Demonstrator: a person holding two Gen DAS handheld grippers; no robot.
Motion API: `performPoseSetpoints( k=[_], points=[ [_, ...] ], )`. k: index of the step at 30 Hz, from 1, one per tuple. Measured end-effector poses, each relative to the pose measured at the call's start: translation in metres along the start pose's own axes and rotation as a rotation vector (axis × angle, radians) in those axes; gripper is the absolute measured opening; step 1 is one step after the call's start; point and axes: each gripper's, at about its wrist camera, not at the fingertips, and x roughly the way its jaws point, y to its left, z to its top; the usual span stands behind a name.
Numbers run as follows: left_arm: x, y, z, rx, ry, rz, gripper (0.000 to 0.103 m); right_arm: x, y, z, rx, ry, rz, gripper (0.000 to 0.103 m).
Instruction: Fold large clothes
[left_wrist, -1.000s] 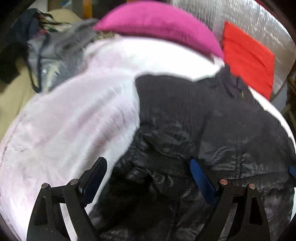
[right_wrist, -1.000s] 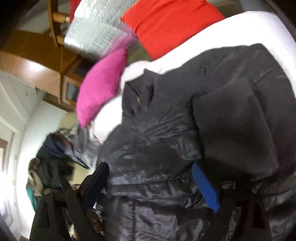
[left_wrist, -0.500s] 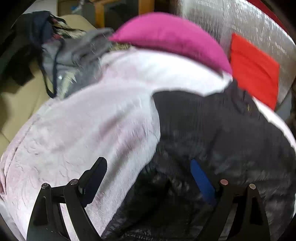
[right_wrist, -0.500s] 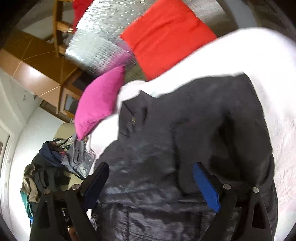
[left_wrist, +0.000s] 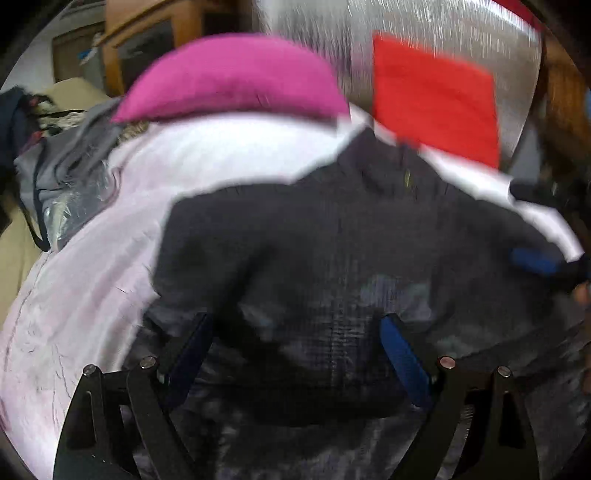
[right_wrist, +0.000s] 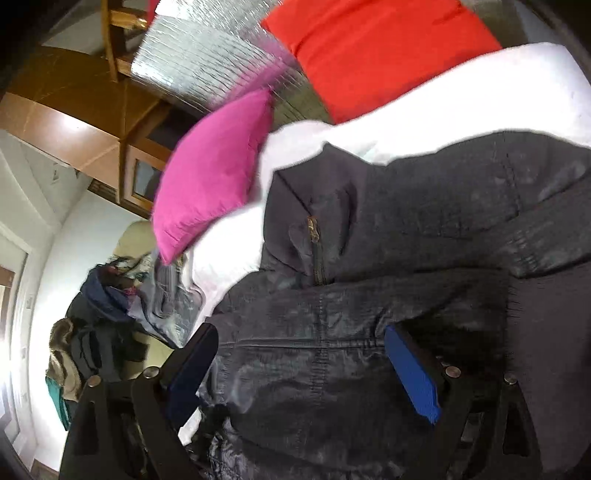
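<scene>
Left gripper and right gripper angled down over dark jacket, jaws wide, nothing held.

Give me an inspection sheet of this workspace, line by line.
Surface: white blanket, rumpled.
Job's things: dark jacket spread on the blanket, zipper visible near the collar.
Clutter: pink cushion, red cushion, heap of clothes to the side.
Grippers: left gripper and right gripper both open over the jacket, holding nothing.
Cables: nothing seen.
Surroundings: silver foil sheet, wooden furniture.
</scene>
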Motion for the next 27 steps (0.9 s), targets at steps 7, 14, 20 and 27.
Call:
performPoseSetpoints(
  k=[7,14,20,27],
  points=[
    [-0.019,0.006,0.007,0.000,-0.053,0.001,0.092,-0.021,0.010,-0.007,-0.036,-0.022,0.030,0.093],
    [-0.009,-0.004,-0.003,0.031,-0.020,0.004,0.092,-0.044,0.001,-0.043,-0.004,-0.009,0.058,0.093],
    [-0.040,0.017,0.000,-0.010,-0.023,-0.059,0.092,-0.082,0.006,-0.056,-0.042,-0.067,0.033,0.093],
    [-0.119,0.072,-0.049,-0.030,-0.129,-0.089,0.092,-0.179,0.004,-0.129,-0.138,-0.146,-0.019,0.093]
  ],
)
